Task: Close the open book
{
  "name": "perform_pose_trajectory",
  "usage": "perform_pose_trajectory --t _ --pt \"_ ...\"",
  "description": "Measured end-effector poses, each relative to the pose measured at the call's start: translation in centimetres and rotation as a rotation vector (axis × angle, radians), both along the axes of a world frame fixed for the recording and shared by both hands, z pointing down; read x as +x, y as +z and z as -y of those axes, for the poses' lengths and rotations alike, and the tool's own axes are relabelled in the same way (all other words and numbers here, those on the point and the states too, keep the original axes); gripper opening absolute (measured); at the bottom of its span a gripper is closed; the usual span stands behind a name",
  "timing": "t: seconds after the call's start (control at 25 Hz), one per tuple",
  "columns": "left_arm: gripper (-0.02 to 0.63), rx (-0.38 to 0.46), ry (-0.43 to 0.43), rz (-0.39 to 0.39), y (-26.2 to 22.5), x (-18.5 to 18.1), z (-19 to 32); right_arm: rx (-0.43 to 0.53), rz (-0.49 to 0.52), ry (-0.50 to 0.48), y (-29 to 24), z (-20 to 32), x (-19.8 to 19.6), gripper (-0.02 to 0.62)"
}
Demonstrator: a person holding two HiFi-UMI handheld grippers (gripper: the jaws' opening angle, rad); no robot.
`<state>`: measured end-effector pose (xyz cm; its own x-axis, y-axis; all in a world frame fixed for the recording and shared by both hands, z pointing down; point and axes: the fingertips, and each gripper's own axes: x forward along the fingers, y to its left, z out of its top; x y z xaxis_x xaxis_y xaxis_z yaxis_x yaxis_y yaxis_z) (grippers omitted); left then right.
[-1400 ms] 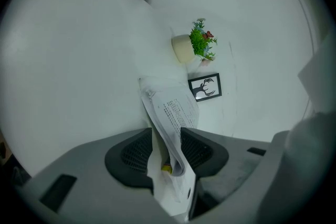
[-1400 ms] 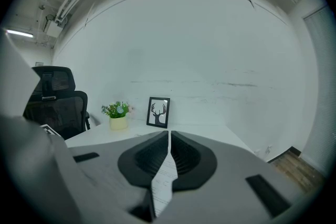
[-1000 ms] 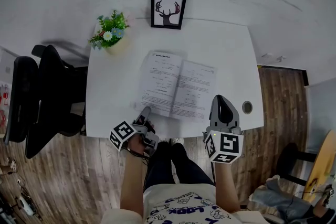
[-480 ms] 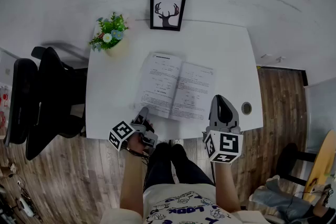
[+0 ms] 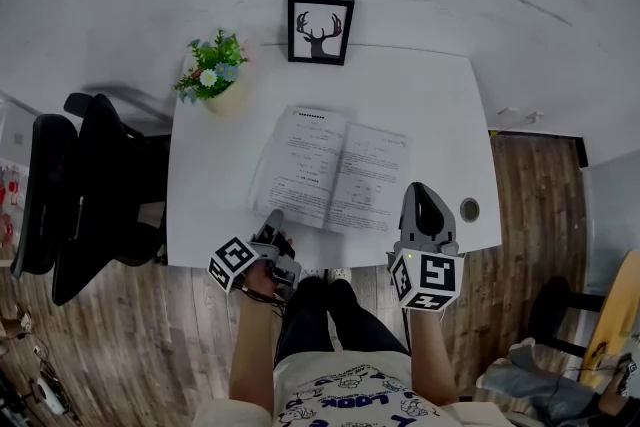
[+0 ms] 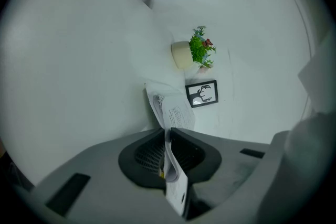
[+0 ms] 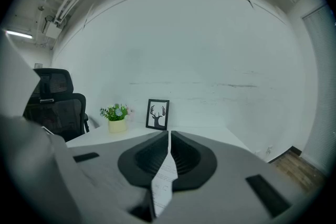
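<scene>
White table against a pale wall, with wood floor showing below it in the head view.

Count on the table:
- one open book
- one framed deer picture
- one potted plant
- one round cable hole near the right edge

Off the table, one black office chair stands at frame left, just beside the table. There are two grippers, both at the lower edge of the book.

The book lies flat at frame centre with its printed pages up.

Left gripper: at the book's lower-left corner. Its jaws have just been closing and are narrow, pinching a few pages (the sheets stand on edge between the pads in the left gripper view).

Right gripper: at the book's lower-right corner. Its jaws are almost together, pressed on one printed page edge.

The plant stands upper left and the picture top centre, both well apart from the book. The chair sits close behind the left gripper's side.
</scene>
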<state>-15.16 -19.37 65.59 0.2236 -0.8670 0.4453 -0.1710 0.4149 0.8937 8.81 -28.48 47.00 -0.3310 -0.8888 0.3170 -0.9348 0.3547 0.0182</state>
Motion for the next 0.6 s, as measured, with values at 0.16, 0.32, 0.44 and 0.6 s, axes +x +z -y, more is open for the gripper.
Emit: perform_pose_trajectory --t 0.16,0.32,0.44,0.6 --pt "0.046 0.031 0.024 0.023 -0.9 0.1 0.1 0.006 0.007 0.0 -0.3 -0.1 0.0 0.031" --pt "0.043 0.049 0.05 0.039 -1.6 0.3 0.2 0.015 0.017 0.0 -0.8 -0.2 -0.1 0.031" --pt "0.041 0.059 0.068 0.055 -2.1 0.5 0.3 0.022 0.024 0.002 -1.2 -0.3 -0.1 0.031" --pt "0.04 0.079 0.096 0.079 -2.9 0.9 0.6 0.03 0.031 0.007 -1.6 -0.4 0.2 0.031"
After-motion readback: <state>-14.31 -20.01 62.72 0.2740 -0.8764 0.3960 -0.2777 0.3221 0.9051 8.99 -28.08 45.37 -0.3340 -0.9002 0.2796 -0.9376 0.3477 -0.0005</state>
